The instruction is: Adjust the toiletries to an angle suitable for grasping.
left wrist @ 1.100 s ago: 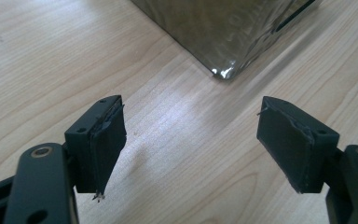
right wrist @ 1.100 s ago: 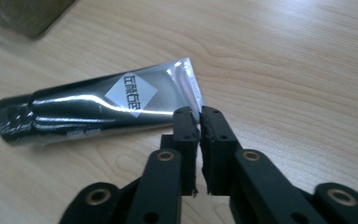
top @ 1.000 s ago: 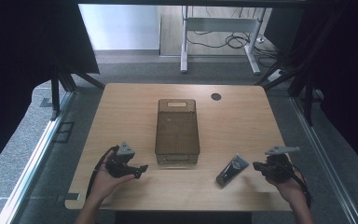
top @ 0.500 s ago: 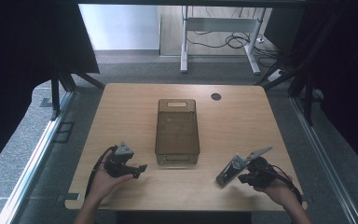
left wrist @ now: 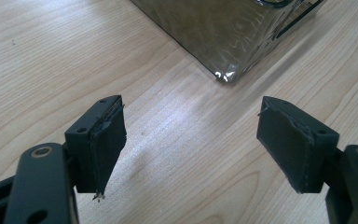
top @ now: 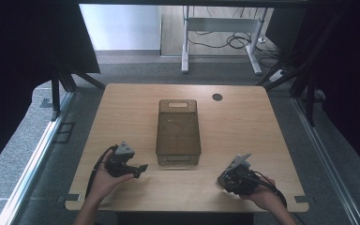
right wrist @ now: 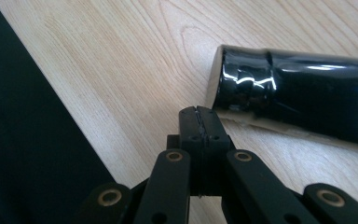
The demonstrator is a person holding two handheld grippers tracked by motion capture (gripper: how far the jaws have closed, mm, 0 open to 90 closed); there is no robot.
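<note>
- Right gripper [right wrist: 199,114] now down at the table's [top: 262,122] near-right corner, moved in from a second ago, jaws pressed together, tip just beside the black tube's [right wrist: 298,100] end
- Nothing pinched yet
- Left gripper [left wrist: 191,140] spread wide, empty, facing the clear bin's [left wrist: 223,32] near corner

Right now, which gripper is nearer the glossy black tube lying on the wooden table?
Right. The right gripper, jaws shut, sits right beside the glossy black tube; the left gripper, open, is beyond the brown basket.
</note>
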